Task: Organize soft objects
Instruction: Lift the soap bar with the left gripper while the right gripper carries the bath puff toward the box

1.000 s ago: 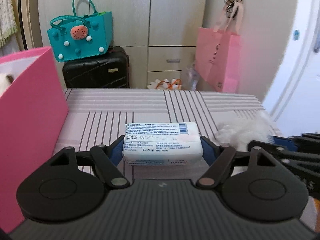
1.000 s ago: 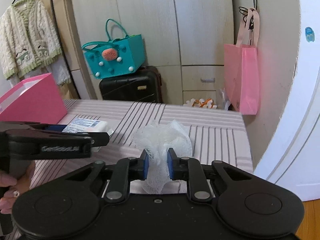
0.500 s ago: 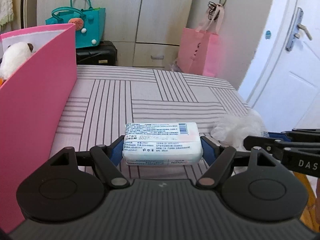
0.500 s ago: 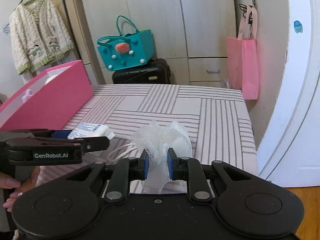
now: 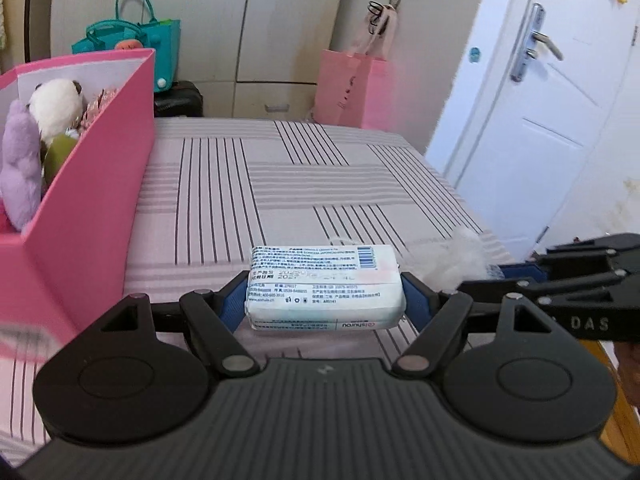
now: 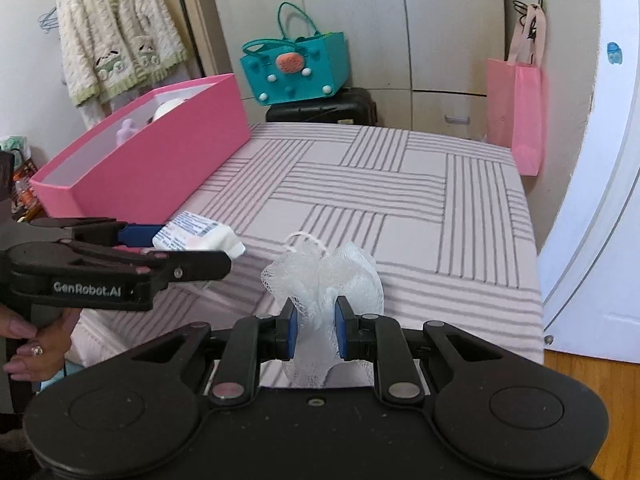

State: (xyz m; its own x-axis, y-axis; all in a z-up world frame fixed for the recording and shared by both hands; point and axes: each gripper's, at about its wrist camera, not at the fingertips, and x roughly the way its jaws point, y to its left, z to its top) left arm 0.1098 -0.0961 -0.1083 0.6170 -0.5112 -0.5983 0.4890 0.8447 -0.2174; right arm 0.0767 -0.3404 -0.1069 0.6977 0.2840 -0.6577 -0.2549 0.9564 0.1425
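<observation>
White tissue pack (image 5: 325, 288), printed with small text and a barcode, is clamped end to end between the blue pads (image 5: 231, 306) of the left gripper (image 5: 324, 306) and is carried clear of the striped bedspread (image 5: 304, 184). White mesh sponge (image 6: 323, 276), with a loop of cord at its top, is pinched at its middle by the right gripper (image 6: 316, 330), whose jaws are drawn close together on it; the bulk of the mesh is seen bulging above and below the pads. Both items are held over the near part of the bed, the left gripper to the left of the right one, with the sponge just beside the pack's right end in the left wrist view. Pink box (image 5: 94, 184), open-topped, is set along the left edge of the bed; a white plush (image 5: 56, 106) and a purple plush (image 5: 20, 168) are seen inside it at its near end as the left wrist view shows it. Teal bag (image 6: 294, 70) is stood on a black suitcase (image 6: 324, 110) beyond the bed's far end. Pink paper bag (image 6: 518, 112) is hung on the wall at right. Knitted cardigan (image 6: 116, 36) is hung at far left. A hand (image 6: 30, 336) with a ring is seen on the left gripper's grip.
</observation>
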